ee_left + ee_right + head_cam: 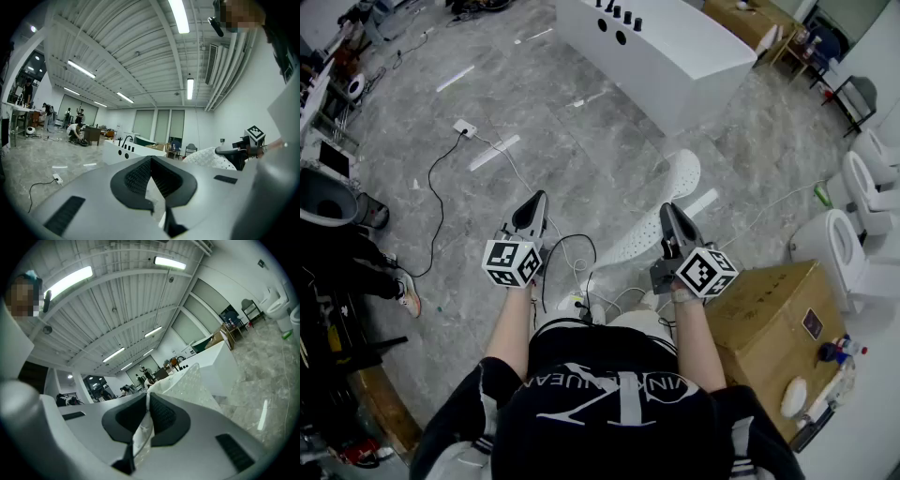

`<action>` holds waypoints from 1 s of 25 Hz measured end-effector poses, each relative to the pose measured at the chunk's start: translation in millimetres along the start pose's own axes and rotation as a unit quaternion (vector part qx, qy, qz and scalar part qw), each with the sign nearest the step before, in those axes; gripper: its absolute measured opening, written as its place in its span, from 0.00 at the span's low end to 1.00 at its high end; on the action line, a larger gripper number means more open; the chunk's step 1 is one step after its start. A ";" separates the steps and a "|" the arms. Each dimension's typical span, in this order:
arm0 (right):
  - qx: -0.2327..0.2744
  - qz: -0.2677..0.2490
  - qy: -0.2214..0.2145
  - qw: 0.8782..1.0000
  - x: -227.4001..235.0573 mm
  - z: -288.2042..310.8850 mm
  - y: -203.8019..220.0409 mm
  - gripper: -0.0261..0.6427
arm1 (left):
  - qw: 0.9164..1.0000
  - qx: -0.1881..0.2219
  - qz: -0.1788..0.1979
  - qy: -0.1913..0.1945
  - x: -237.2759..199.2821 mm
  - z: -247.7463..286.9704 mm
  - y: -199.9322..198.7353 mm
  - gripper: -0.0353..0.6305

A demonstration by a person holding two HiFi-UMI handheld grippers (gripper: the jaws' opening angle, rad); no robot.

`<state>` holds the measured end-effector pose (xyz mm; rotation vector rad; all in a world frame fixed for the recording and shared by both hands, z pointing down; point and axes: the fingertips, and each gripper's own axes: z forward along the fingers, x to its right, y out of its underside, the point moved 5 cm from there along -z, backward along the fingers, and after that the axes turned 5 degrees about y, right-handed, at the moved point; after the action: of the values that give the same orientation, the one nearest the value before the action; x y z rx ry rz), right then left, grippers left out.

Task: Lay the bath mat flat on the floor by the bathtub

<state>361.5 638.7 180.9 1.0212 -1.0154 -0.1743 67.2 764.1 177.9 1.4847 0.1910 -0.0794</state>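
The right gripper [667, 211] is clamped on one edge of the white bath mat [680, 183]. In the right gripper view the dotted fabric is pinched between the black pads of the right gripper [147, 397], and the rest of the bath mat [187, 383] rises past the jaw tips. From the head view we see the mat trail forward over the grey marble floor [581, 141] towards the white bathtub [675, 56], which stands well apart from it. We cannot tell whether its far end touches the floor.

The left gripper [536, 202] is held beside the right one. In its own view the jaws of the left gripper [150, 159] meet at the tips, and we make out nothing gripped between them.

The white lettering on the person's black shirt [609, 394] reads upside down and is partly lost in folds, so we can read only fragments. A dark label [813, 323] on the cardboard box [769, 319] at the right is too small to read. Each gripper carries a cube of black-and-white square markers.

Beyond the box a row of white toilets [834, 239] is cut off by the frame edge. A power strip [465, 127] lies on the floor with its black cable curling away. Distant figures in both gripper views are too small to describe.
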 end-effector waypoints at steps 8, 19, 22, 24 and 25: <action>-0.003 -0.071 0.039 0.997 3.3 17.7 -1.3 0.10 | 1.000 0.004 0.009 0.003 -5.1 7.5 -6.6 0.08; 0.039 -0.026 0.071 0.996 31.3 8.9 -22.7 0.10 | 1.000 0.007 0.002 0.006 -9.0 16.1 -9.9 0.08; 0.063 0.001 0.074 0.995 41.5 12.5 -37.1 0.10 | 1.000 0.005 -0.003 0.003 -12.7 24.7 -9.4 0.08; 0.075 0.012 0.075 0.994 49.2 19.4 -45.5 0.10 | 1.000 0.002 -0.006 0.003 -15.9 34.4 -8.4 0.08; 0.079 0.018 0.076 0.994 53.3 25.0 -48.6 0.10 | 1.000 0.000 -0.006 0.004 -18.6 41.1 -7.9 0.08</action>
<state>387.2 566.8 179.8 1.1411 -0.9188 0.0145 50.7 721.3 176.4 1.4843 0.2063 -0.0829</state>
